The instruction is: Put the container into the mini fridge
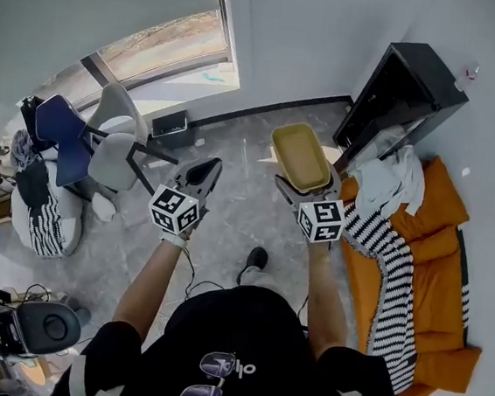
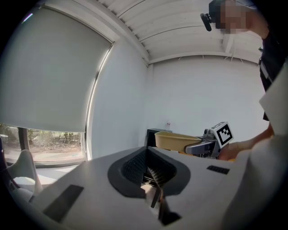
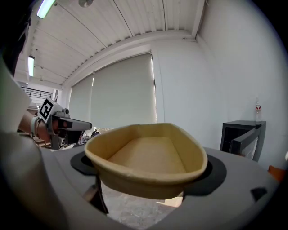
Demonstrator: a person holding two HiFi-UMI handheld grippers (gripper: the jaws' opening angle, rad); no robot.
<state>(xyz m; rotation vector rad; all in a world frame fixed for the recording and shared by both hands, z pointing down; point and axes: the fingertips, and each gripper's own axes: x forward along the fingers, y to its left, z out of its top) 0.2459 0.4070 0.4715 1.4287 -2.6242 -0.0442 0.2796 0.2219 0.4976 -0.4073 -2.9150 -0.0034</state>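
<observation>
A shallow tan container (image 1: 300, 157) is held level above the grey floor, with my right gripper (image 1: 307, 187) shut on its near rim. In the right gripper view the container (image 3: 146, 155) fills the middle, empty inside, over the gripper (image 3: 143, 191). The black mini fridge (image 1: 399, 94) stands ahead to the right against the white wall, its door (image 1: 363, 104) swung open; it also shows at the right edge (image 3: 240, 137). My left gripper (image 1: 199, 175) hovers to the left of the container, shut and holding nothing (image 2: 155, 182). From there the container (image 2: 177, 140) appears right of centre.
An orange mattress (image 1: 439, 257) with a striped blanket (image 1: 389, 269) and white cloth (image 1: 389, 186) lies right of the fridge. A small bottle (image 1: 467, 75) stands on the fridge top. Blue and grey chairs (image 1: 104, 138) and a black box (image 1: 169, 128) sit left by the window.
</observation>
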